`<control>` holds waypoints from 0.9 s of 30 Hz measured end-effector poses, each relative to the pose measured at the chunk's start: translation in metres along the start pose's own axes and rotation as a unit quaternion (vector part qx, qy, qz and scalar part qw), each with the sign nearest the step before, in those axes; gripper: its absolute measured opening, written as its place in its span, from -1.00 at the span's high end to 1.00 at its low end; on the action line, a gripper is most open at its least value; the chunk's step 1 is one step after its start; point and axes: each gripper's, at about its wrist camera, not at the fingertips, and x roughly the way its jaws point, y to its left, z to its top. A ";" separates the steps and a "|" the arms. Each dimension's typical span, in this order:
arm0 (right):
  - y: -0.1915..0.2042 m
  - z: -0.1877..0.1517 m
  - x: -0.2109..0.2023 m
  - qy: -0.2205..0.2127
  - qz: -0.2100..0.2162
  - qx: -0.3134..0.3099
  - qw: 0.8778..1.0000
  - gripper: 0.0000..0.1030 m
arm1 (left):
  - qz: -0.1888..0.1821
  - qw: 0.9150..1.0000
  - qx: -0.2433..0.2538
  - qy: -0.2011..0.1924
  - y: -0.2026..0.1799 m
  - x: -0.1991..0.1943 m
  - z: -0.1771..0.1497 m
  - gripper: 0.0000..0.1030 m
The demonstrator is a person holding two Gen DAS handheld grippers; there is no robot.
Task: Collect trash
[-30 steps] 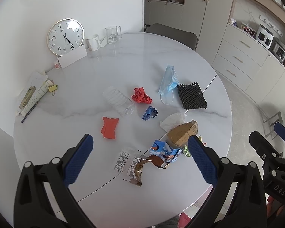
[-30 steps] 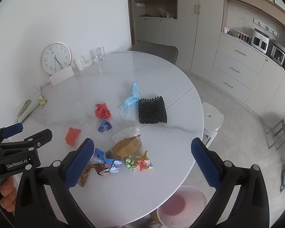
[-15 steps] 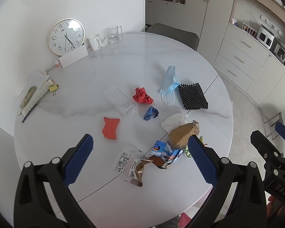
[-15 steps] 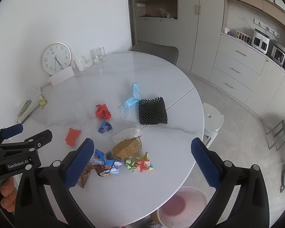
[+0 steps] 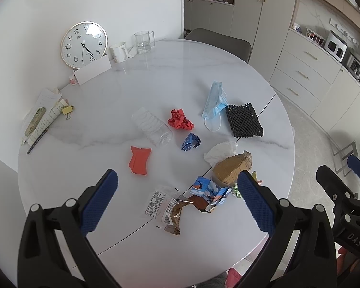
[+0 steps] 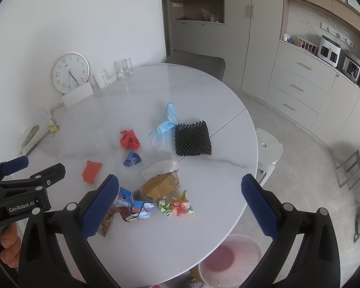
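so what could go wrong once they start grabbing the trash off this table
The clear plastic bottle lies on its side and could roll when nudged. The paper scraps sit near the table edge and could be knocked to the floor beside the bin. Both hand-held grippers are open and hold nothing.

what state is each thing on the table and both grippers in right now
left gripper: open, holding nothing
right gripper: open, holding nothing
clear plastic bottle: lying on its side
red paper ball: crumpled
light blue face mask: lying loose, folded
brown cardboard piece: crushed
clear glass mug: upright
pink-lined white bin: open-topped, beside the table
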 end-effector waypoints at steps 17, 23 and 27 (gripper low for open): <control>0.000 -0.001 0.002 0.005 0.002 0.003 1.000 -0.96 | 0.001 1.000 -0.001 0.001 0.001 0.001 -0.002 -0.85; 0.000 -0.001 0.003 0.007 0.000 0.003 1.000 -0.96 | 0.002 1.000 0.001 0.004 0.000 0.001 -0.002 -0.85; 0.000 -0.002 0.004 0.009 -0.002 0.004 1.000 -0.96 | 0.002 1.000 0.001 0.004 0.000 0.001 -0.003 -0.85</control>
